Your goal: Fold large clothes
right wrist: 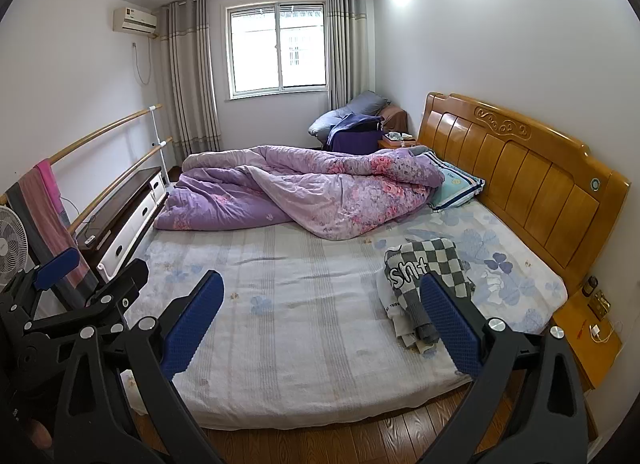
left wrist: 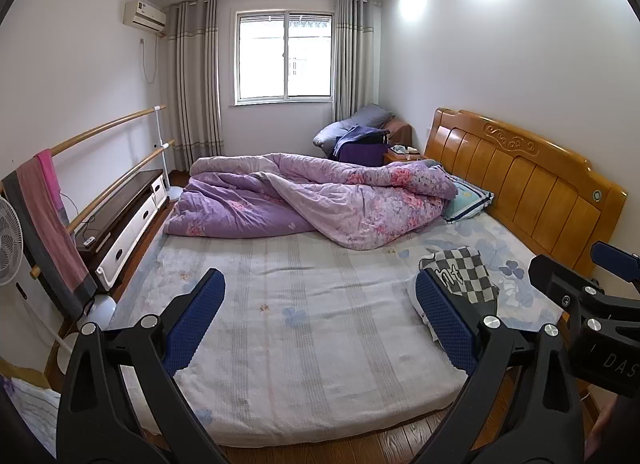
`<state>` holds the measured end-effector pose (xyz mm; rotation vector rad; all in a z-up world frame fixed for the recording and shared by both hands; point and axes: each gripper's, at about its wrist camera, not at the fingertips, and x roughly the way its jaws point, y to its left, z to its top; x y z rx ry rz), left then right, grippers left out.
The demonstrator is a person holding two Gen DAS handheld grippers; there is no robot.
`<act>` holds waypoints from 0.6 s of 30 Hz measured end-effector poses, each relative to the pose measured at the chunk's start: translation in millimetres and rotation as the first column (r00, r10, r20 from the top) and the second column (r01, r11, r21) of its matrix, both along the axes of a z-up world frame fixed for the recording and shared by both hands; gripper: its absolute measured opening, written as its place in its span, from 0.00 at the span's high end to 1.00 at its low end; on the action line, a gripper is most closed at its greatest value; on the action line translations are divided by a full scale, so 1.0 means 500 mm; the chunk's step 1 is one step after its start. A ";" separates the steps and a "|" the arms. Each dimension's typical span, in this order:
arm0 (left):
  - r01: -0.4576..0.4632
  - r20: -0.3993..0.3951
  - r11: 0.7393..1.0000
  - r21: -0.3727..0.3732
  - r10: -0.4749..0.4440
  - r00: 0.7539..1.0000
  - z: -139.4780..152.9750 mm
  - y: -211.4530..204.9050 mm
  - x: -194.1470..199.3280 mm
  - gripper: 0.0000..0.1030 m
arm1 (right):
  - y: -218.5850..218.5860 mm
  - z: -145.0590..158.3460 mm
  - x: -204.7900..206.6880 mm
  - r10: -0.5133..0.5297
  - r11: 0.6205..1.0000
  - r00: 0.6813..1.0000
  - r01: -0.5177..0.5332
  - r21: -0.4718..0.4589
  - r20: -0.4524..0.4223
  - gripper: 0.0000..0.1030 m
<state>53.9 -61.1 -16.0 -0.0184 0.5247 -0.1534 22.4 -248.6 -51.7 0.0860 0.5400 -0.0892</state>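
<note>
A small pile of folded clothes, topped by a grey-and-white checkered garment (left wrist: 466, 274) (right wrist: 430, 266), lies on the bed (left wrist: 304, 328) (right wrist: 296, 304) at the right, near the headboard. My left gripper (left wrist: 320, 320) is open and empty, held above the bed's near edge. My right gripper (right wrist: 324, 322) is open and empty too, its right finger (right wrist: 450, 328) in front of the pile. The right gripper also shows at the right edge of the left wrist view (left wrist: 592, 296). The left gripper shows at the left of the right wrist view (right wrist: 76, 296).
A crumpled purple floral quilt (left wrist: 312, 199) (right wrist: 300, 193) lies across the far half of the bed, with a pillow (left wrist: 468, 199) by the wooden headboard (left wrist: 528, 183). A cabinet (left wrist: 124, 219), rails with a towel (left wrist: 48, 215) and a fan (left wrist: 8, 240) stand left. A nightstand (right wrist: 588, 336) stands right.
</note>
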 end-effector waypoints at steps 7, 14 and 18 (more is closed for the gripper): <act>-0.002 -0.005 1.000 -0.002 0.002 1.000 -0.003 -0.002 0.000 0.06 | -0.001 -0.002 0.000 0.000 1.000 1.000 0.000 0.002 -0.002 0.08; -0.003 -0.008 1.000 -0.001 0.003 1.000 -0.007 0.000 -0.003 0.06 | -0.001 -0.004 0.000 -0.001 1.000 1.000 0.001 0.003 -0.002 0.08; -0.002 -0.009 1.000 0.000 0.002 1.000 -0.005 -0.001 -0.001 0.06 | -0.003 -0.002 0.002 0.000 1.000 1.000 0.000 0.002 -0.003 0.08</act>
